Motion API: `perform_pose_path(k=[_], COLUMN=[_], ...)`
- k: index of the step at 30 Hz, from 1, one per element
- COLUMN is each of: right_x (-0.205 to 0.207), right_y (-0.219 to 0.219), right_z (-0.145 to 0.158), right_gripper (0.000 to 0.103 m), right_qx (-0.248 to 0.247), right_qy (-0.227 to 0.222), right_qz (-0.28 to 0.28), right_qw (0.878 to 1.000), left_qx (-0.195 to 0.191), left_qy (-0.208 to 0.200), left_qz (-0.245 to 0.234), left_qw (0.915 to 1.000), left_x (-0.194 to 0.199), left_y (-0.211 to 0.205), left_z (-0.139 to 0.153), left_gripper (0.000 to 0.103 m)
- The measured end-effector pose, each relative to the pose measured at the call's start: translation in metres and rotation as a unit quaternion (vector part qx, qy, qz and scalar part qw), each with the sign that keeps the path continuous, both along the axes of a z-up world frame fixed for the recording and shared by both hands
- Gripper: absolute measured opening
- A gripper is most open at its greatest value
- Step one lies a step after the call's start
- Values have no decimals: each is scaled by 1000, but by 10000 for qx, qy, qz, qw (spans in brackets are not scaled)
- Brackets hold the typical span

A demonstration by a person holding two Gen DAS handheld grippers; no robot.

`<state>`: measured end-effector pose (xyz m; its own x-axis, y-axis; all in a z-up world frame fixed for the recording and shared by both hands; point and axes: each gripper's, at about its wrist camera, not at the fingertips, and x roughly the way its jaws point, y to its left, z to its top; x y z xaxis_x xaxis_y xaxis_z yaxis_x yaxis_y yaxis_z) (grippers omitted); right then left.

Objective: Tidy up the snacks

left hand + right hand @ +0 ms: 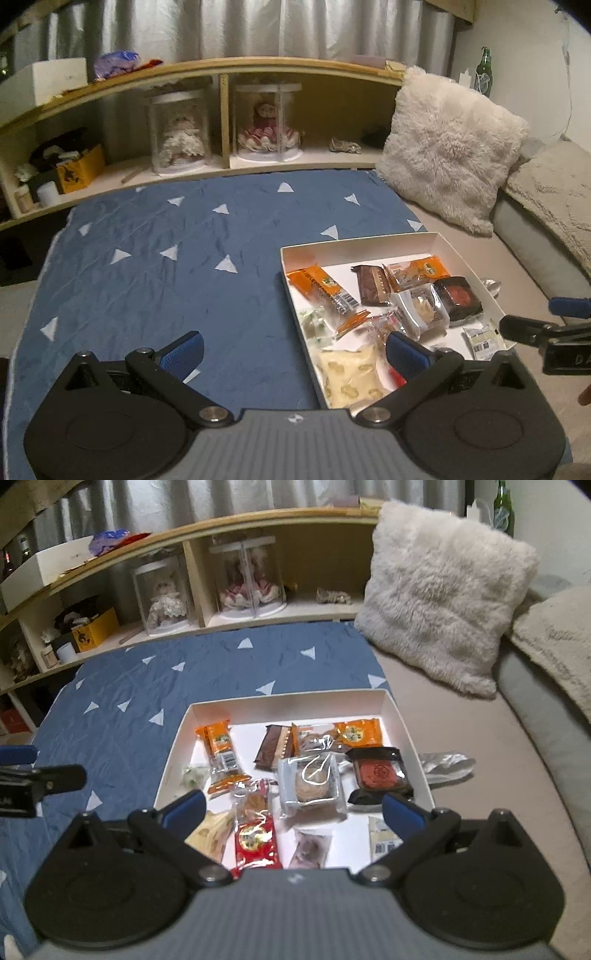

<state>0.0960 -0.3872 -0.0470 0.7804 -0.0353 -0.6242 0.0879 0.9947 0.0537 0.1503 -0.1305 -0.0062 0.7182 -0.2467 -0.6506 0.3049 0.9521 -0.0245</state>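
Hovering wide and empty over the white box (pixel 406 720) of snacks on the bed, the right hand-held gripper (pixel 293 812) (the left hand-held gripper (pixel 293 350) too) seems poised to pick the red packet (pixel 256 843).

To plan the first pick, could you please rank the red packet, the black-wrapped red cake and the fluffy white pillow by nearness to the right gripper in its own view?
1. Red packet, between the open right gripper fingers.
2. Black-wrapped red cake, box's right side.
3. Fluffy white pillow, far right.
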Motion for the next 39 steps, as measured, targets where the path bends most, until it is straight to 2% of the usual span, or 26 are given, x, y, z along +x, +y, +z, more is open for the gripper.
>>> perform_pose_path(k=[10,14,22,30,39], right_x=[-62,-81,-107,-111,-114], right_y=[16,22,28,29,30], right_z=[9,8,-3,-19,-20], right_gripper=[102,102,102,102,102], right_qx=[-157,-295,-523,-542,-611], right_qy=[-562,-668,-756,-805,-923], right_qz=[18,15,-119,-111,-206], right_qw=[9983,9973,9957,9952,9936], left_qx=[-30,87,82,85,-16], left_qy=[-535,-827,-933,-988,-1016], left_qz=[206,367,333,166,192], left_qw=[9984,9959,9950,9949,9946], left_x=[-58,-72,-85,-94,-94], left_y=[14,17,20,19,24], left_z=[2,-1,-17,-30,-32], left_gripper=[103,103,103,103,103])
